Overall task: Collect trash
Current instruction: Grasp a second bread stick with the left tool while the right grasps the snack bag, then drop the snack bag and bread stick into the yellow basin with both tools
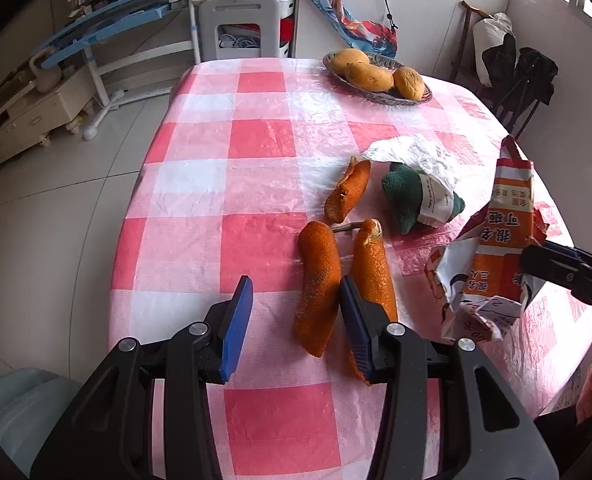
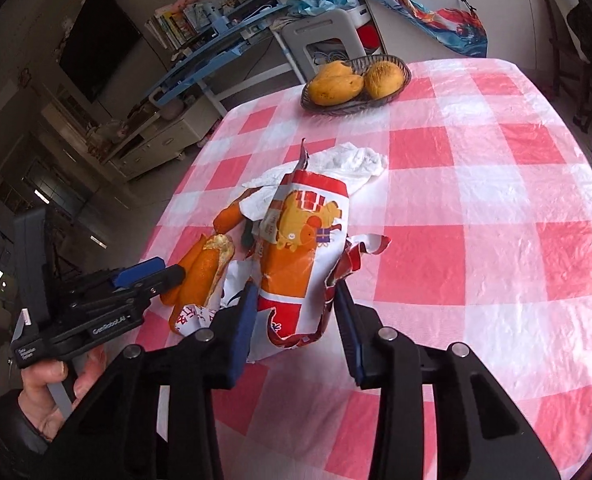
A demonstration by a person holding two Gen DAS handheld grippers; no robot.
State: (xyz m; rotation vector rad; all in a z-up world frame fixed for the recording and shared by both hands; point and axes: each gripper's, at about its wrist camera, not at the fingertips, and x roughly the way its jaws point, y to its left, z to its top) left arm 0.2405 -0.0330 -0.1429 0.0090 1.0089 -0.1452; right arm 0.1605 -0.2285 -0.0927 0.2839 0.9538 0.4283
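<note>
Your left tongs (image 1: 296, 320) stand apart over two orange peels (image 1: 318, 284) on the bench (image 1: 215, 184). Behind lie a green cloth (image 1: 404, 196) and a tissue (image 1: 416, 152). Your right tongs (image 2: 293, 322) clamp the torn orange packet (image 2: 300, 248).

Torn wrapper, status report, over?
Right gripper fingers closed on torn wrapper. Left gripper open, nothing gripped, over orange peels. Tissue still on table. Nothing blocking.

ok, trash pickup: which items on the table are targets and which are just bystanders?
Trash:
torn orange-and-white paper snack bag
three orange peel strips
crumpled white tissue

Not trash:
wicker basket of yellow mangoes
folded green cloth, probably
</note>
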